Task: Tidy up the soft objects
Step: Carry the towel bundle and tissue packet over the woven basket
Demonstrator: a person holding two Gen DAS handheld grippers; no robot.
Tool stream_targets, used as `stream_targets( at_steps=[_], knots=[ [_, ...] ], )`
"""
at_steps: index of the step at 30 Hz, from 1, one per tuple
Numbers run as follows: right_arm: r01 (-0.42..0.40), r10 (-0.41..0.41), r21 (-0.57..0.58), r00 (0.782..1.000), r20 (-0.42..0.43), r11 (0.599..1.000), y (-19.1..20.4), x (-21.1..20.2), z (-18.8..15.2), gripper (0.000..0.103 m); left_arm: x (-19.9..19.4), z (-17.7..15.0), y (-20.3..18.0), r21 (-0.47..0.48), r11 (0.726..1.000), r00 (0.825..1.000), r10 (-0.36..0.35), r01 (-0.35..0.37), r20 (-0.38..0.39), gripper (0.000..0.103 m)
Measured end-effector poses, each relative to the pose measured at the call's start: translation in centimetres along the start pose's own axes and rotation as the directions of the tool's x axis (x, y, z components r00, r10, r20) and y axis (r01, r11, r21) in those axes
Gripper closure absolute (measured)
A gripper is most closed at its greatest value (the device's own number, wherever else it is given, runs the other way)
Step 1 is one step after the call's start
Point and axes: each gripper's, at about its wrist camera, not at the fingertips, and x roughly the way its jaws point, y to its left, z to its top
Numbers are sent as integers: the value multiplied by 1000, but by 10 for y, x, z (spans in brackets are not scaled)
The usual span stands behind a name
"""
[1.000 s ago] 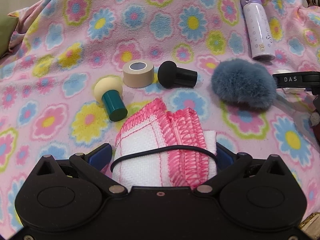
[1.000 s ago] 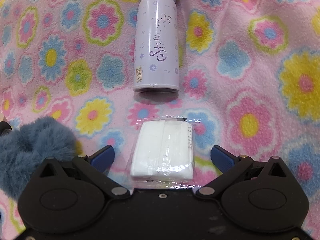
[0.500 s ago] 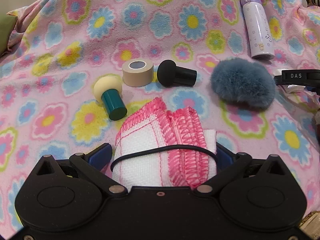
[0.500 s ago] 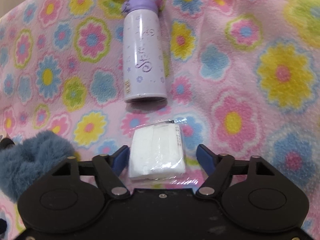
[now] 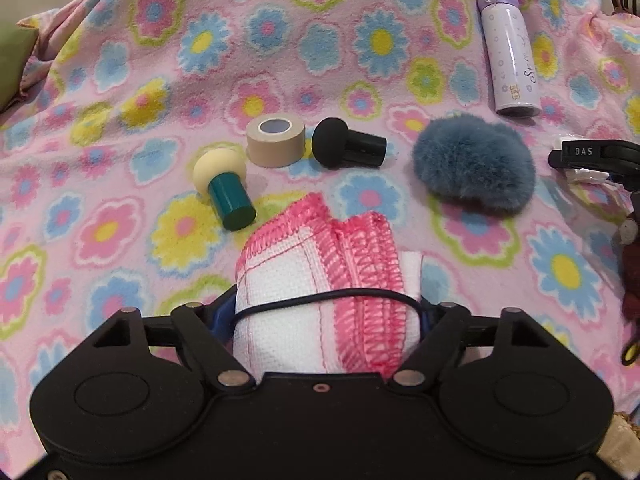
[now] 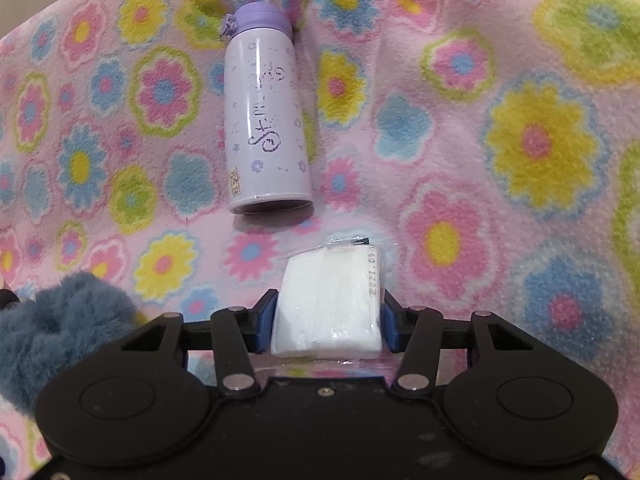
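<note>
**Two soft grips to settle before lifting**

Left wrist view: the left gripper point(image 5: 326, 312) is closing its jaws on the pink-edged folded cloth point(image 5: 320, 280) lying on the flowered blanket point(image 5: 120, 80); squeeze gently, keeping the folds together.

Right wrist view: the right gripper point(image 6: 326, 320) clamps the wrapped white tissue pack point(image 6: 330, 304) below the purple bottle point(image 6: 266, 112); lift straight.

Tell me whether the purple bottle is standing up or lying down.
Lying down. The purple bottle rests lengthwise on the flowered blanket, its capped end farthest from the camera and its base facing it.
</note>
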Motion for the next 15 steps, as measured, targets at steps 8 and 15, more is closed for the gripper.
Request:
stream_targets(
  at_steps=[8, 15],
  knots=[
    [-18, 11, -110, 997, -70, 994, 9, -17, 8, 55, -23, -1, 4, -48, 998, 998, -32, 29, -59, 32],
    [-158, 153, -58, 985, -83, 986, -2, -82, 24, 55, -56, -2, 10, -150, 988, 992, -65, 49, -107, 31]
  ],
)
